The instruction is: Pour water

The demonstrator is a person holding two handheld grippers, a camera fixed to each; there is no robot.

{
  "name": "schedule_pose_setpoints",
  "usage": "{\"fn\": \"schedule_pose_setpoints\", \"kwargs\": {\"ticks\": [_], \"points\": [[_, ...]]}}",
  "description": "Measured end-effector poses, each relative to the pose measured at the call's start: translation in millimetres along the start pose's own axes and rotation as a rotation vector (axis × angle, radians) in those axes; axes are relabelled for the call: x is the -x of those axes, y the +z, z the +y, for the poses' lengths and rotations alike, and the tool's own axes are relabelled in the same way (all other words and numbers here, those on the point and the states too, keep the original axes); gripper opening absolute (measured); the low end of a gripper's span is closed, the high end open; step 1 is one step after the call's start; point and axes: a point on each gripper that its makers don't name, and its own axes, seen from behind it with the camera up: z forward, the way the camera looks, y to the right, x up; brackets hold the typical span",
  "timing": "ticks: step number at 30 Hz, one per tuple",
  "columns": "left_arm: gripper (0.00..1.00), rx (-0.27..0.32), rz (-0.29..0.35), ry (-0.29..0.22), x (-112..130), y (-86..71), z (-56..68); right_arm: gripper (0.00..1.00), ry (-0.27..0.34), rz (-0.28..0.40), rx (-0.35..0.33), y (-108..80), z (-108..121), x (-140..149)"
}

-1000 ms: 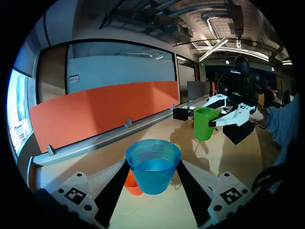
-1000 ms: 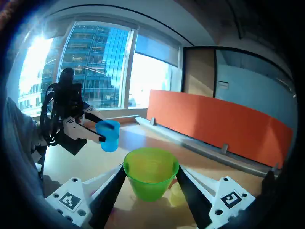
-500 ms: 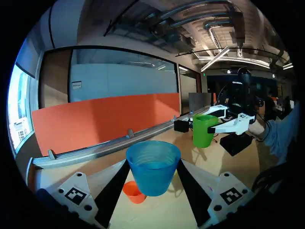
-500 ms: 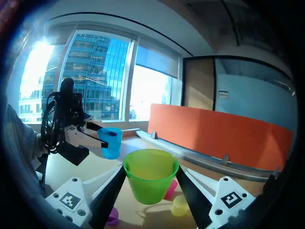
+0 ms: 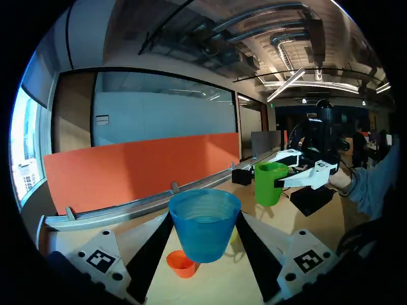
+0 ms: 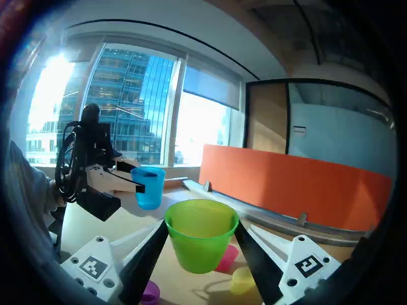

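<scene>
– Between the fingers of your left gripper (image 5: 204,219), what's there?
– Blue cup (image 5: 204,241), upright, both fingers clamped on its sides, held above the table (image 5: 224,284). Your right gripper (image 6: 201,229) is clenched the same way on the green cup (image 6: 201,246), also upright, in the air.
– Under them?
– Small orange cup (image 5: 181,263) on the table below the blue one. Pink cup (image 6: 226,258) and yellow cup (image 6: 243,279) below the green.
– Farther off?
– You're holding the two cups well apart. Orange partition (image 5: 137,168) along the table's far edge.
</scene>
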Motion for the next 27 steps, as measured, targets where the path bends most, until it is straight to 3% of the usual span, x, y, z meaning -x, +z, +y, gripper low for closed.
{"fn": "schedule_pose_setpoints", "kwargs": {"ticks": [6,15,27], "points": [[0.85,0.001,0.012,0.007,-9,1.0,0.2,0.92,0.001,0.002,0.001,-0.8,1,1],[0.85,-0.012,0.036,0.075,-29,3.0,-0.3,0.92,0.005,0.008,-0.009,-0.5,0,1],[0.85,-0.039,0.048,0.224,-54,5.5,-2.0,0.92,0.013,0.009,-0.029,5.1,-8,8]]}}
